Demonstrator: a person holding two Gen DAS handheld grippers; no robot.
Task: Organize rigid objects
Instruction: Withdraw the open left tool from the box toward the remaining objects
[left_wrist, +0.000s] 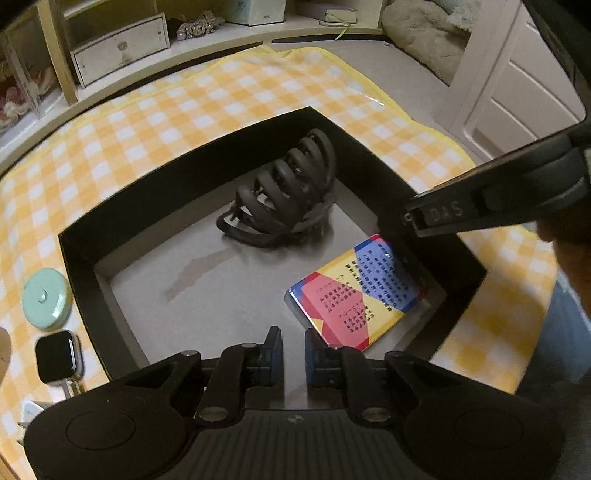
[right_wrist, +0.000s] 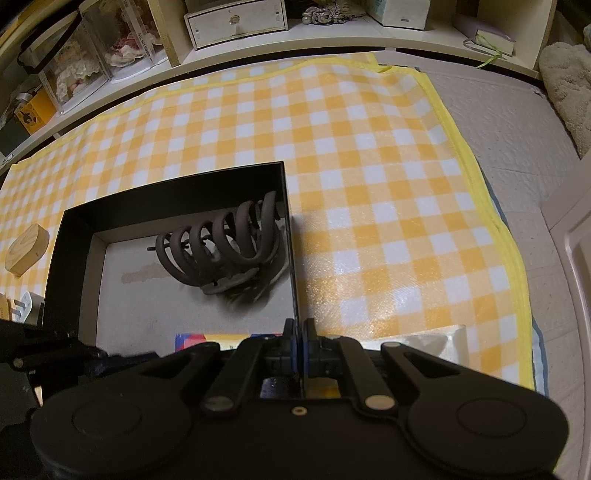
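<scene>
A black open box (left_wrist: 92, 266) lies on the yellow checked cloth. Inside it are a large dark hair claw clip (left_wrist: 284, 195) and a red, blue and yellow card pack (left_wrist: 354, 291). My left gripper (left_wrist: 293, 345) hovers over the box's near side, open a little and empty. My right gripper (right_wrist: 298, 334) is shut on the box's right wall (right_wrist: 293, 258), which passes between its pads. The clip (right_wrist: 225, 247) and a strip of the card pack (right_wrist: 207, 338) also show in the right wrist view. The right gripper's body (left_wrist: 480, 199) shows at the right of the left wrist view.
Left of the box on the cloth lie a mint round case (left_wrist: 46, 297), a smartwatch (left_wrist: 59, 356), a white plug (right_wrist: 24, 304) and a wooden oval piece (right_wrist: 27, 249). Shelves with a small drawer unit (right_wrist: 236, 20) run along the far side. A white wrapper (right_wrist: 436, 343) lies at the right.
</scene>
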